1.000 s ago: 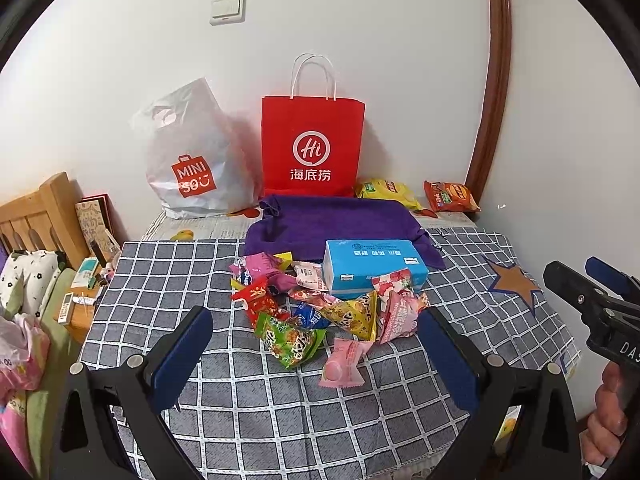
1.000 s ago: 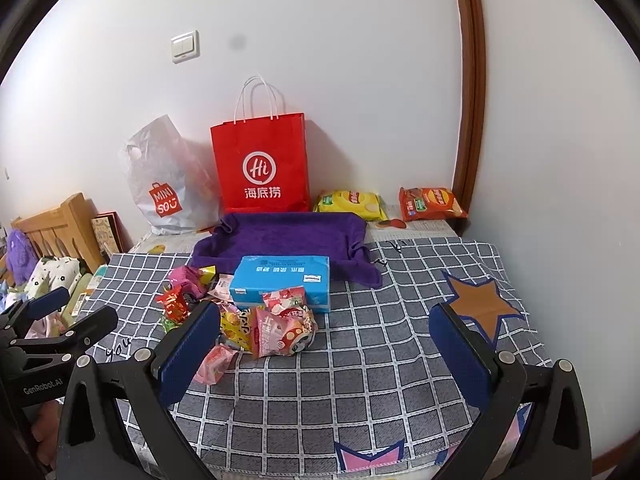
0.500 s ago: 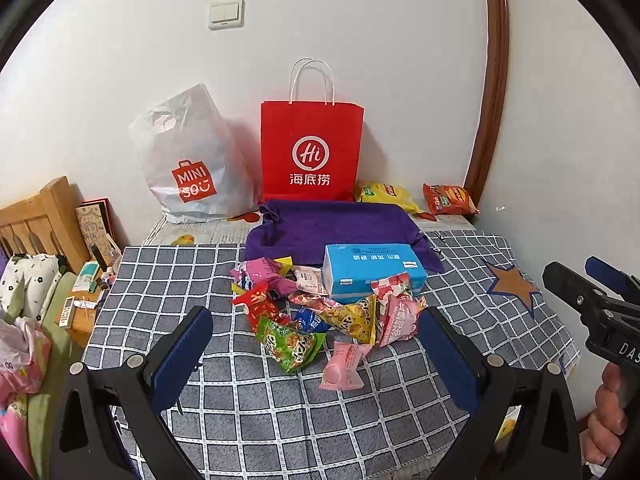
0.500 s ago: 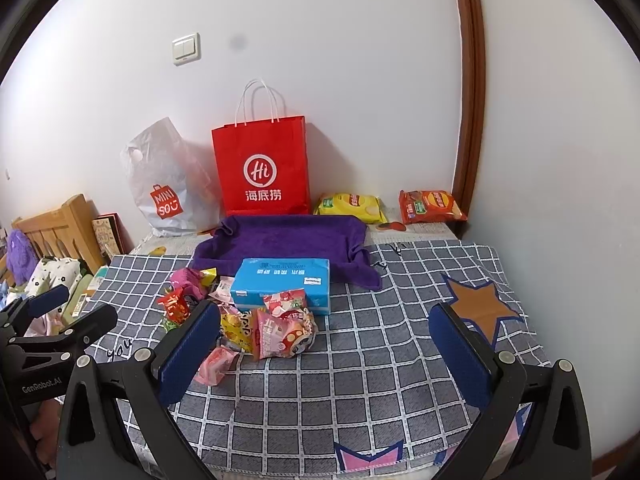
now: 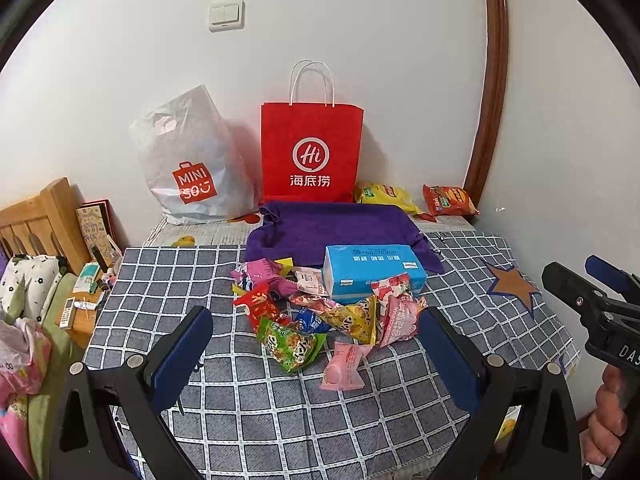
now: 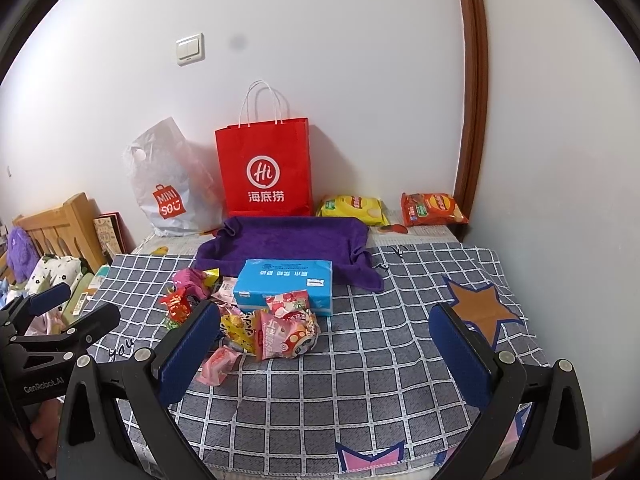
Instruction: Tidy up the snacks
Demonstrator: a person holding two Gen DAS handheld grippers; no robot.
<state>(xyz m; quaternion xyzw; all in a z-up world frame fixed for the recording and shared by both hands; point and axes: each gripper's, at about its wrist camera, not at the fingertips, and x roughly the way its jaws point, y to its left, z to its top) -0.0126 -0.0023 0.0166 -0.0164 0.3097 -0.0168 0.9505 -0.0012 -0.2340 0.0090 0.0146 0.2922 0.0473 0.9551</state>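
Crinkly foil snack packets, heaped on checked counter: light, slippery, crushable; pinch at sealed edges; left gripper and right gripper fingers spread, empty.

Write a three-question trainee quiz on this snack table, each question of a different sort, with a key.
1. True or false: the left gripper holds a snack.
2. What lies directly behind the blue tissue box? A) purple towel B) white Miniso bag C) yellow chip bag
3. Fill in: the red paper bag stands against the ____.

Key: 1 false, both it and the right gripper are open and empty. 2 A, the purple towel. 3 wall.
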